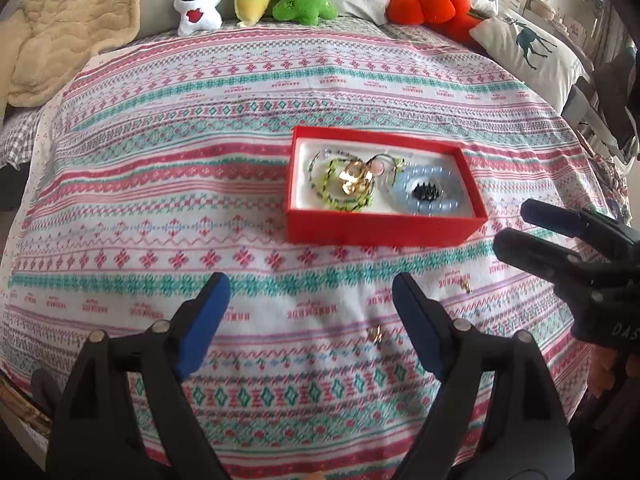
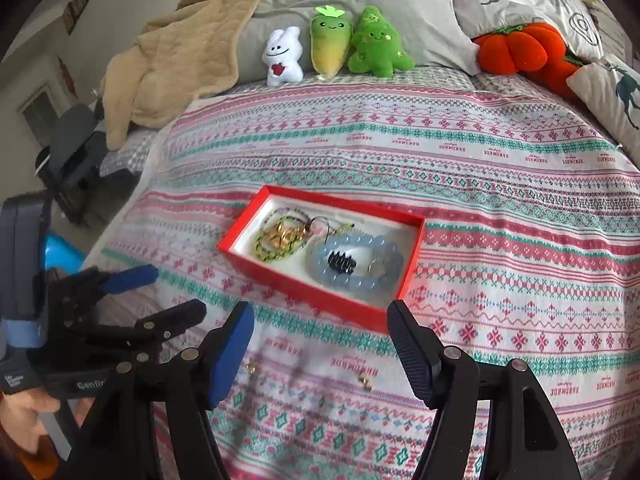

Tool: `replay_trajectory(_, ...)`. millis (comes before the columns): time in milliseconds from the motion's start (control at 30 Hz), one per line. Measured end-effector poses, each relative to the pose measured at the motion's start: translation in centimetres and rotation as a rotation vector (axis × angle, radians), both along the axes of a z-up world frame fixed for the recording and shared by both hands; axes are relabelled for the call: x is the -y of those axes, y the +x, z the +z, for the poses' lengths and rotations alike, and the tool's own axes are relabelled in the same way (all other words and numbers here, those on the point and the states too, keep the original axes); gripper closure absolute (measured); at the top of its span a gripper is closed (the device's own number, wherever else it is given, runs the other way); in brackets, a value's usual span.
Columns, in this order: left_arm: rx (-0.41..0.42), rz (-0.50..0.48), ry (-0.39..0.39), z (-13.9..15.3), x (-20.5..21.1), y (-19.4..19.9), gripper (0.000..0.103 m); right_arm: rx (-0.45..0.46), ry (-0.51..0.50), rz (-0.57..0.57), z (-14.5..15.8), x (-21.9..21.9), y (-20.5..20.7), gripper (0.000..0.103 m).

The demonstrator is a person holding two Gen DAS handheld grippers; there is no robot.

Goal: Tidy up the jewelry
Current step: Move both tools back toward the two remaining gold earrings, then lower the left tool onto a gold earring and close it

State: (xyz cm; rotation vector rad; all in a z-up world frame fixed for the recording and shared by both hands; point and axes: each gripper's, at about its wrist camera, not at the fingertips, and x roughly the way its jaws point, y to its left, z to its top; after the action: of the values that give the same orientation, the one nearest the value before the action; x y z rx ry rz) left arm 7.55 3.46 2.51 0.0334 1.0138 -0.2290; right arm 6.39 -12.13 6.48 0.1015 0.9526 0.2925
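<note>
Patterned bedspread (image 1: 160,128) with one red box (image 1: 376,236), two gold earrings (image 1: 376,334) loose, both grippers' jaws apart, empty.

A home bedroom: a bed with patterned bedspread (image 2: 500,184), grey pillows (image 2: 360,12) and plush toys (image 2: 282,58).

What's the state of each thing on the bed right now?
Red rectangular cardboard box: lid off, upright.
Pale blue bead bracelet: inside the box, flat.
Green beaded string: inside the box.
Two small gold pieces: loose on the patterned bedspread, outside the box.
Left gripper: open, empty.
Right gripper: open, empty.
</note>
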Motion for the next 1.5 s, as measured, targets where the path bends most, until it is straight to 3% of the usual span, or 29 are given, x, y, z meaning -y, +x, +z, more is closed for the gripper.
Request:
replay_trajectory(167, -0.052, 0.022, -0.041, -1.2, -1.0, -1.1, 0.016, -0.016, -0.03, 0.015, -0.8, -0.2, -1.5, 0.028)
replay_trajectory(300, -0.063, 0.014, -0.03, -1.9, -0.9, -1.9, 0.015, -0.036, -0.052, 0.01, -1.8, 0.1, -2.4, 0.028)
replay_trajectory(733, -0.103, -0.13, 0.026, -4.7, 1.0, -5.4, 0.015, -0.141, -0.118, -0.002, -6.3, 1.2, -4.0, 0.026)
replay_trajectory(1033, -0.126, -0.195, -0.061, -6.2, 2.3, -5.9, 0.015, -0.188, -0.175, 0.027, -9.2, 1.2, -5.0, 0.025)
replay_trajectory(1100, -0.114, -0.207, -0.082, -6.2, 2.6, -6.0, 0.022, -0.179, -0.187, 0.033, -9.2, 1.2, -5.2, 0.023)
replay_trajectory(1167, -0.107, -0.224, -0.095, -6.2, 3.0, -5.9, 0.045, -0.176, -0.188, 0.038, -9.4, 1.2, -5.3, 0.022)
replay_trajectory(1267, -0.099, -0.243, -0.098, -6.5, 3.5, -5.6, 0.061, -0.174, -0.189, 0.044, -9.5, 1.1, -5.3, 0.021)
replay_trajectory(1367, -0.096, -0.253, -0.097, -6.8, 4.0, -5.2, 0.068, -0.174, -0.19, 0.049, -9.6, 1.2, -5.4, 0.021)
replay_trajectory(1500, -0.1, -0.239, -0.101, -7.0, 4.5, -4.3, 0.069, -0.172, -0.193, 0.055, -9.6, 1.1, -5.5, 0.02)
